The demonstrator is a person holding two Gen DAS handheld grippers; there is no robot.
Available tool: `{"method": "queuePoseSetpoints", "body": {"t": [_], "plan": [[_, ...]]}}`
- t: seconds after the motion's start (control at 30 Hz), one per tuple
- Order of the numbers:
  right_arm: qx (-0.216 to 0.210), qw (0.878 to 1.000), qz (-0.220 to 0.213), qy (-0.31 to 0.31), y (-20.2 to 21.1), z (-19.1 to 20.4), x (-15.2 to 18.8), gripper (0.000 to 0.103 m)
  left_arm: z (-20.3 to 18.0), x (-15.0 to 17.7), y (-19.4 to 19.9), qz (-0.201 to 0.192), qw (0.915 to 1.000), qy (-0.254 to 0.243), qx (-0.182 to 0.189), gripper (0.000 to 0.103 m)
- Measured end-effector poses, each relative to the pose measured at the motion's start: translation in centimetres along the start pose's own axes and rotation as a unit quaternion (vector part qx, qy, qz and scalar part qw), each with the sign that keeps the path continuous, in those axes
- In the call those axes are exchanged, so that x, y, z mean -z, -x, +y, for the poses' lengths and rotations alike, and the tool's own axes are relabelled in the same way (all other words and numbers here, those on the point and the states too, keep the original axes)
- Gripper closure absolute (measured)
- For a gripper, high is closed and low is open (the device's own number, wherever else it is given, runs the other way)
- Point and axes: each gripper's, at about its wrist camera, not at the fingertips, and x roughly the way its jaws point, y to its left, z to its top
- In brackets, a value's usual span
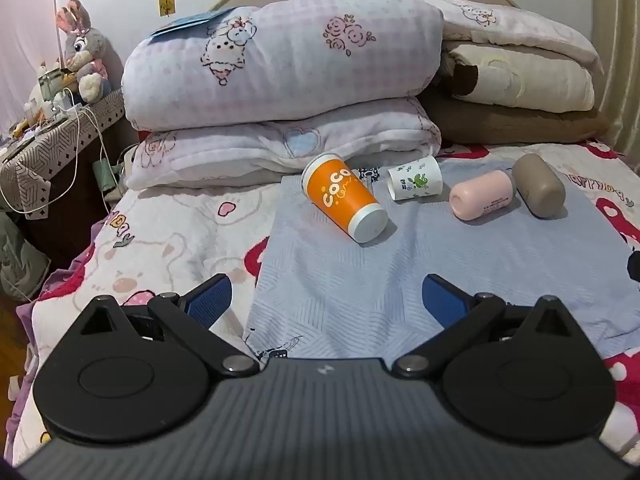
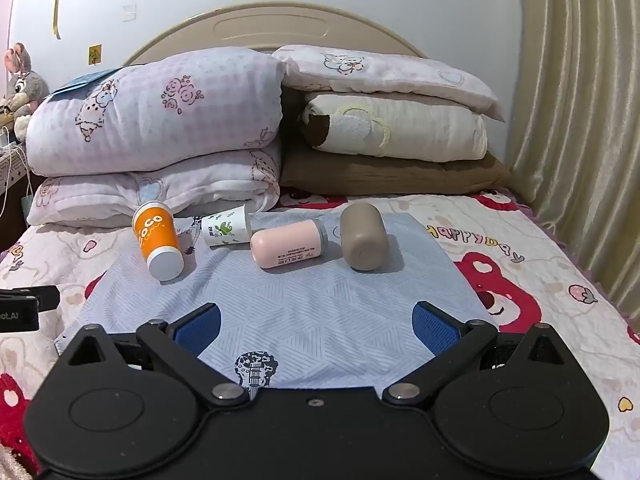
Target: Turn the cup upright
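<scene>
Currently four cups lie tipped over on the blue cloth [image 2: 304, 320]: the orange cup [image 1: 343, 198] at its far left, then the white cup [image 1: 415, 179], the pink cup [image 1: 480, 196] and the taupe cup [image 1: 539, 185]. Short of them, the left gripper [image 1: 326, 304] and right gripper [image 2: 316, 324] each hover spread wide, holding nothing

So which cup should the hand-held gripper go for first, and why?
Probably the right hand-held gripper should ease forward toward the brown cup. All four cups lie on their sides on the blue cloth, none is held, and both grippers are open. The brown cup lies nearest this gripper's line, with bare cloth in between, so it looks the easiest first grab.
</scene>
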Motion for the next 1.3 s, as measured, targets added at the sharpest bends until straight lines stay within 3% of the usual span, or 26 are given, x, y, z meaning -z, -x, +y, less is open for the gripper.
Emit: {"method": "queuePoseSetpoints", "body": {"t": [1.3], "plan": [[0.007, 1.0, -0.004, -0.004, -0.2, -0.7, 0.1, 0.0, -0.3, 0.6, -0.4, 0.003, 0.9999, -0.002, 0.012, 0.0]]}}
